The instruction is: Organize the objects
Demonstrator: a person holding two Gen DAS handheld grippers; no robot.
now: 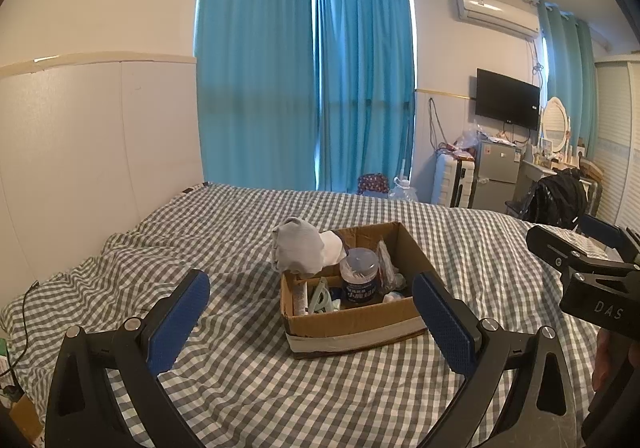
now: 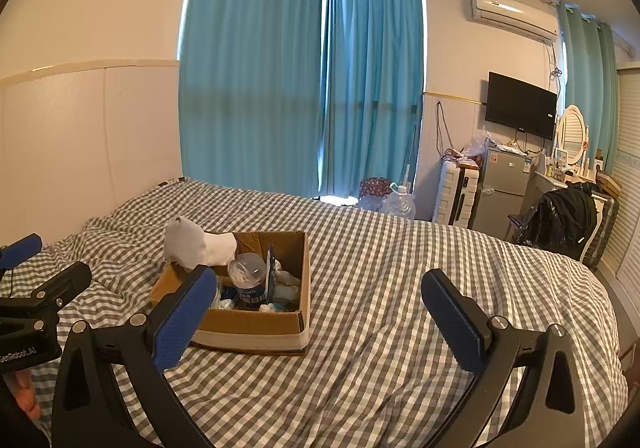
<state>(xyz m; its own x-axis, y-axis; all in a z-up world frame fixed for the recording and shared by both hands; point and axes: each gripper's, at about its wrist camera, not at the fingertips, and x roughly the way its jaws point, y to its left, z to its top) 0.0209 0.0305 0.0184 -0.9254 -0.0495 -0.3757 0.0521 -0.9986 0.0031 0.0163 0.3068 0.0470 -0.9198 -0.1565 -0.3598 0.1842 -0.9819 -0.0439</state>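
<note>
A cardboard box sits on the checked bed; it also shows in the right wrist view. It holds a blue-lidded jar of cotton swabs, a pale green clip and small packets. A grey and white sock lies over its far left corner, also in the right wrist view. My left gripper is open and empty, just short of the box. My right gripper is open and empty, to the right of the box; its body shows in the left wrist view.
A white wall panel runs along the bed's left side. Blue curtains hang beyond the bed. A suitcase, small fridge, wall television and a chair with a black bag stand at the far right.
</note>
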